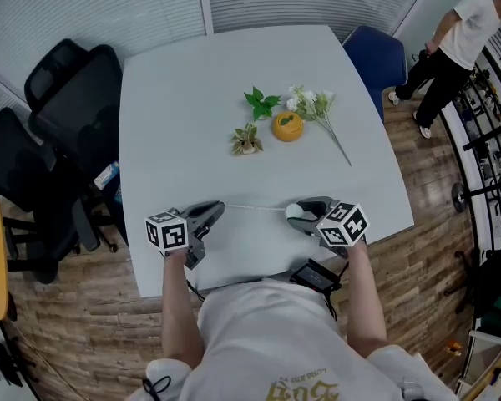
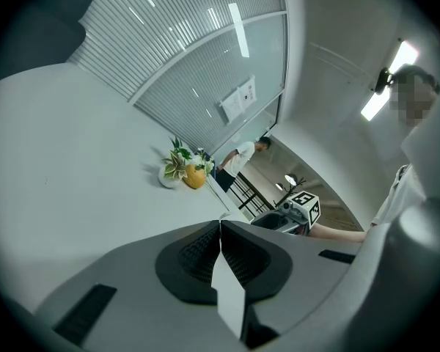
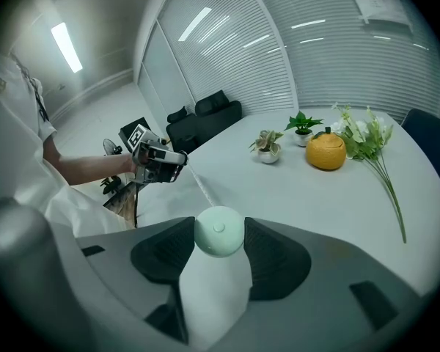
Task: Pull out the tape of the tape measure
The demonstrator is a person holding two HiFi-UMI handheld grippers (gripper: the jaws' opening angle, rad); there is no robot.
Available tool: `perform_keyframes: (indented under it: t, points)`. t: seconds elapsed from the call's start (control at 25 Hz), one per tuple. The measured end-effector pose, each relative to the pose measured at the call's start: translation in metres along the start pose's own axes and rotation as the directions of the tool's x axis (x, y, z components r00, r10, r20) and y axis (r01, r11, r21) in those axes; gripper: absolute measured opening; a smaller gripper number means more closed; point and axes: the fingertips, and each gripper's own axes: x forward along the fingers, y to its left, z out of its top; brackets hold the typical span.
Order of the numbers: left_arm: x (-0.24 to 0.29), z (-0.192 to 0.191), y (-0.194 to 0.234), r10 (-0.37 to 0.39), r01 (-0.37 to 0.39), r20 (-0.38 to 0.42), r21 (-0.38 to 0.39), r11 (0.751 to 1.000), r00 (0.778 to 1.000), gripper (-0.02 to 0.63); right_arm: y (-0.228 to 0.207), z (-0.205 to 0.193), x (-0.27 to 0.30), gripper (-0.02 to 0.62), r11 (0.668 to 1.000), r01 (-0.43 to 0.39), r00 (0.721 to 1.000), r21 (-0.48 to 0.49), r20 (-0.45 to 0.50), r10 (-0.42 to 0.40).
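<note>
Left gripper (image 1: 219,210) clenched tight, jaws pressed together on the free end of the tape (image 1: 255,208), near edge of the white table (image 1: 184,115), left of centre. Right gripper (image 1: 307,210) grasping the tape measure (image 3: 218,232), a round pale green case. Its jaws stand fairly wide with a pad on each side of the case, which sits just off or on the table surface, can't tell which. The tape is drawn out in a thin straight line between the two grippers, running left to right just over the near part of the table. The grippers are apart, joined only by the tape. Mid-table, further away: an orange round pot (image 1: 287,126), a small potted plant (image 1: 247,140) to its left, a green leafy plant (image 1: 261,103) behind, a white flower sprig (image 1: 317,107) lying to the right. Black office chairs (image 1: 67,90) left of the table, a blue chair (image 1: 376,57) at the far right corner, a person (image 1: 459,40) standing far right.
</note>
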Motion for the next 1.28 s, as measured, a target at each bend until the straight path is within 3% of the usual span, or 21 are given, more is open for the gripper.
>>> perform_keyframes:
  t: [1.28]
  points:
    - [-0.013,-0.006,0.026,0.093,-0.093,0.005,-0.047,0.995,0.996,0.009,-0.016,-0.023,-0.007,0.227,0.999,0.050,0.997,0.022,-0.065,-0.048]
